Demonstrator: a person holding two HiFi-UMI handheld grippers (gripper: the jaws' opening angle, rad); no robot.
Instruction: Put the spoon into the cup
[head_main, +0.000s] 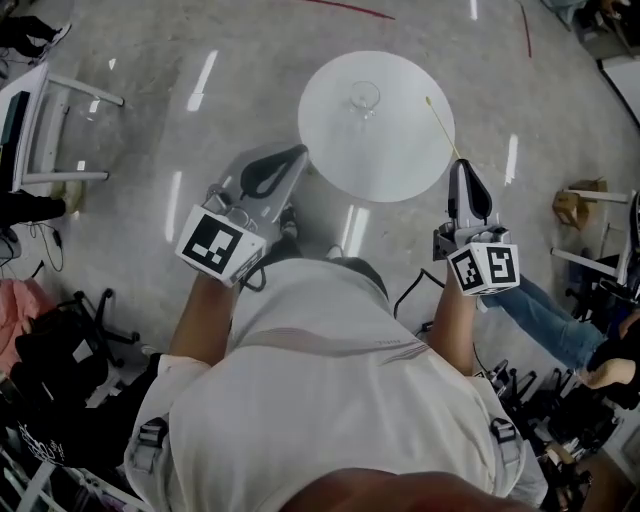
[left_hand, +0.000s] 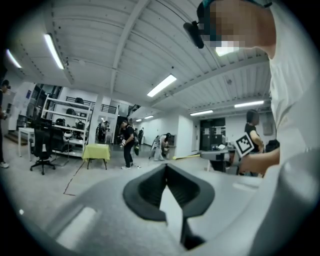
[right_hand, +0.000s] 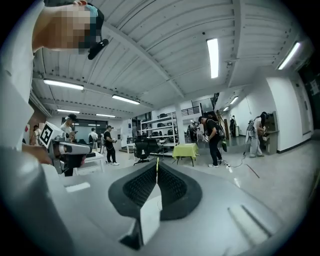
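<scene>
A clear stemmed glass cup (head_main: 365, 97) stands on the round white table (head_main: 390, 160) in the head view. My right gripper (head_main: 462, 165) is at the table's right edge, shut on a thin yellow spoon (head_main: 444, 128) whose far end slants up-left over the tabletop. In the right gripper view the spoon (right_hand: 157, 165) shows as a yellow sliver pinched between the closed pads of the gripper (right_hand: 157, 170). My left gripper (head_main: 298, 153) hovers by the table's left edge, jaws meeting at the tips with nothing in them (left_hand: 166, 166). The cup is in neither gripper view.
A white desk (head_main: 40, 120) stands at the far left, black chairs and cables lie around my feet. A seated person's jeans (head_main: 545, 310) and a brown bag (head_main: 572, 205) are at the right. Several people stand in the hall by a yellow-green table (right_hand: 185, 149).
</scene>
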